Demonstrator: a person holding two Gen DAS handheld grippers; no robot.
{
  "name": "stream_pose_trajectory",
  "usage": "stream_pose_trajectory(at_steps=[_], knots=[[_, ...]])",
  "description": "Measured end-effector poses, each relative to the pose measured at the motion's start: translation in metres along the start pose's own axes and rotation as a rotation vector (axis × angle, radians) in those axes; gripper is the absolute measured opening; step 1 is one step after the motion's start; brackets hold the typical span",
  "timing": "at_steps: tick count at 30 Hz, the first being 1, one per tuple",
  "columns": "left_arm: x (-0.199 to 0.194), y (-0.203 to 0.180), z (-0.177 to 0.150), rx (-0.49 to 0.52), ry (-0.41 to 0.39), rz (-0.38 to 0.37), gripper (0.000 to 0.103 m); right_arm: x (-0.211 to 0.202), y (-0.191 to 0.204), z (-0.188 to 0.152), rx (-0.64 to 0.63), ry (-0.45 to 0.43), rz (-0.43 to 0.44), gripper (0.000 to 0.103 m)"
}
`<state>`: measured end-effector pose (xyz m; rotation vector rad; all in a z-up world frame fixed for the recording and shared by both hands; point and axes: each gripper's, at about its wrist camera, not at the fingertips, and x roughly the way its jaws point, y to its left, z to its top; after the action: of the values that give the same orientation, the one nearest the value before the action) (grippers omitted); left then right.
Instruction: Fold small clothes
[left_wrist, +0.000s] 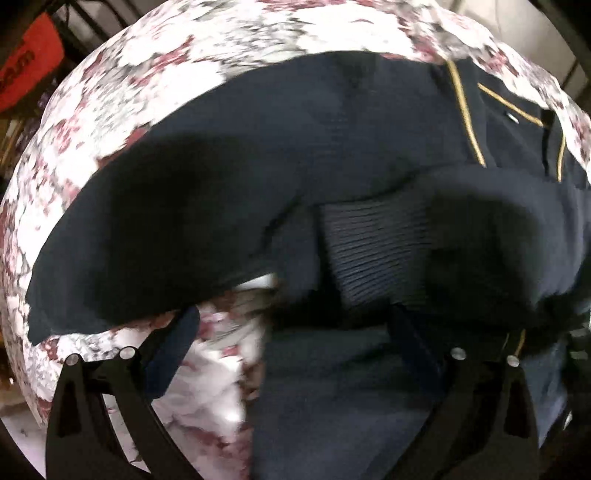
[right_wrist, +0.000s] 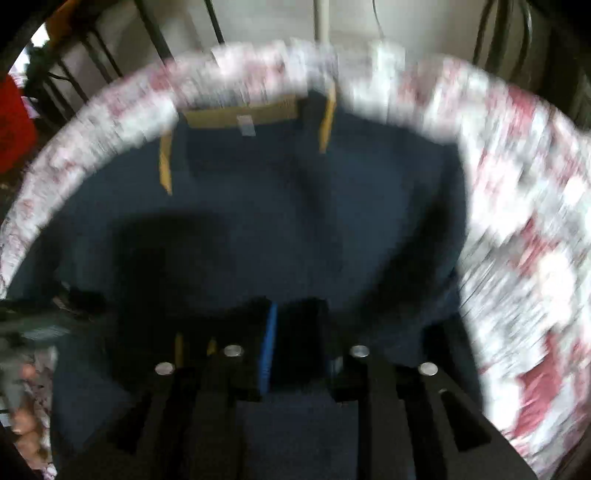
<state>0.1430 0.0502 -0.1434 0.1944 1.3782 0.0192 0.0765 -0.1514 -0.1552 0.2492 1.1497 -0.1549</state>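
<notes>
My left gripper (left_wrist: 291, 328) stood spread wide; my right gripper (right_wrist: 275, 339) was nearly closed, pads close together.

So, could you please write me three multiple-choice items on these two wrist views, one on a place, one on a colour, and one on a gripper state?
1. What does the navy garment lie on?
A. a floral cloth
B. a bare wooden table
C. a green mat

2. What colour is the garment's piping?
A. silver
B. yellow-gold
C. pink

3. How does the left gripper stand?
A. shut
B. out of view
C. open

Answers:
1 A, the floral cloth shows on all sides of it.
2 B, thin golden lines run near the collar.
3 C, its fingers stand far apart.
</notes>
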Motion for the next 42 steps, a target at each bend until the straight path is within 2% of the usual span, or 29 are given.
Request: stream_pose_trajectory(at_steps=[3,5,9,12,14,15,18,21,22,25,28,30,31,33,34,35,36,39,42], knots=[[-0.014,0.035,0.000,-0.061,-0.050,-0.018,0.099,-0.010,-0.004,0.001,0.039,-0.012,0.011,0.023],[-0.020,0.068,-0.004,-0.117,-0.078,-0.042,0.099,-0.030,-0.004,0.003,0.079,-0.019,0.060,0.024],[-0.008,0.138,-0.016,-0.277,-0.057,-0.108,0.098,-0.064,0.003,-0.003,0.113,-0.075,0.137,0.031],[0.006,0.187,-0.027,-0.416,-0.026,-0.209,0.098,-0.090,0.009,-0.012,0.136,-0.103,0.210,0.038],[0.009,0.208,-0.032,-0.473,-0.044,-0.287,0.098,-0.099,0.011,-0.017,0.150,-0.112,0.241,0.041],[0.012,0.220,-0.035,-0.509,-0.063,-0.355,0.098,-0.104,0.012,-0.021,0.158,-0.119,0.256,0.042],[0.018,0.243,-0.039,-0.603,-0.090,-0.479,0.098,-0.107,0.013,-0.025,0.153,-0.118,0.264,0.043],[0.024,0.262,-0.044,-0.740,-0.100,-0.601,0.098,-0.106,0.014,-0.029,0.142,-0.110,0.256,0.043],[0.024,0.264,-0.057,-0.776,-0.113,-0.623,0.097,-0.106,0.015,-0.030,0.135,-0.101,0.260,0.043],[0.023,0.273,-0.057,-0.821,-0.150,-0.627,0.092,-0.100,0.015,-0.028,0.133,-0.092,0.262,0.043],[0.024,0.277,-0.047,-0.820,-0.167,-0.619,0.082,-0.101,0.011,-0.025,0.154,-0.099,0.266,0.043],[0.025,0.277,-0.046,-0.804,-0.176,-0.593,0.067,-0.102,0.010,-0.024,0.164,-0.106,0.271,0.043],[0.025,0.276,-0.044,-0.794,-0.177,-0.582,0.063,-0.102,0.010,-0.024,0.164,-0.107,0.272,0.043],[0.022,0.282,-0.051,-0.787,-0.179,-0.576,0.045,-0.102,0.010,-0.024,0.160,-0.111,0.271,0.043],[0.020,0.281,-0.051,-0.783,-0.178,-0.576,0.040,-0.102,0.010,-0.024,0.159,-0.111,0.270,0.043],[0.018,0.282,-0.052,-0.773,-0.176,-0.570,0.030,-0.102,0.010,-0.025,0.160,-0.111,0.269,0.043],[0.014,0.282,-0.053,-0.758,-0.177,-0.553,0.024,-0.102,0.010,-0.025,0.162,-0.110,0.268,0.043],[0.000,0.268,-0.044,-0.687,-0.196,-0.479,0.018,-0.102,0.009,-0.025,0.163,-0.109,0.265,0.043],[-0.018,0.252,-0.036,-0.626,-0.227,-0.438,0.017,-0.104,0.008,-0.024,0.165,-0.116,0.265,0.043]])
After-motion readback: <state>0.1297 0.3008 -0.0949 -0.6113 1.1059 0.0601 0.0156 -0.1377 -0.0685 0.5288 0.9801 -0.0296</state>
